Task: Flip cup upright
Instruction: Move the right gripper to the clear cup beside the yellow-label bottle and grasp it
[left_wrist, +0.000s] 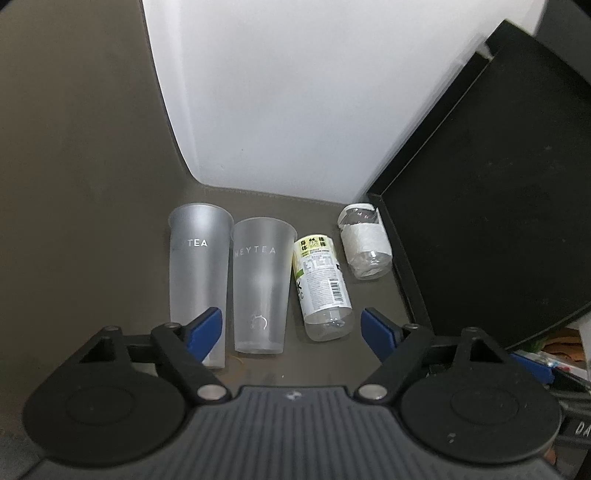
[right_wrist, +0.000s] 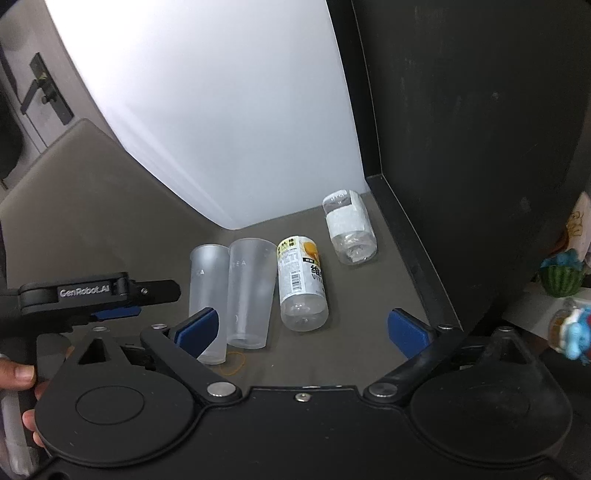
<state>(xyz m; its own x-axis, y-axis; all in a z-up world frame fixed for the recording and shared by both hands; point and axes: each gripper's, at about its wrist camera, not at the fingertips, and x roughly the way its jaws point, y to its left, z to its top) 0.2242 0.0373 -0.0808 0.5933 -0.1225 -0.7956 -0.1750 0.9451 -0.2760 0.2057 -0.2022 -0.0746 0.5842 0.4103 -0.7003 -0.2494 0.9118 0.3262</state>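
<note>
Two frosted plastic cups stand upright side by side on the grey-brown tabletop, mouths up: the left cup (left_wrist: 197, 280) (right_wrist: 207, 295) and the right cup (left_wrist: 262, 284) (right_wrist: 249, 291). My left gripper (left_wrist: 291, 328) is open and empty, above and in front of the cups, its left blue pad (left_wrist: 205, 332) overlapping the left cup. My right gripper (right_wrist: 301, 328) is open and empty, in front of the cups and bottle. The left gripper also shows from the side in the right wrist view (right_wrist: 110, 312).
A labelled clear bottle (left_wrist: 323, 288) (right_wrist: 301, 282) lies beside the cups. A second clear bottle with a white label (left_wrist: 365, 240) (right_wrist: 349, 227) lies further back by a black panel (left_wrist: 498, 206). A white wall panel (left_wrist: 280, 92) stands behind. A rubber band (right_wrist: 232, 362) lies near the cups.
</note>
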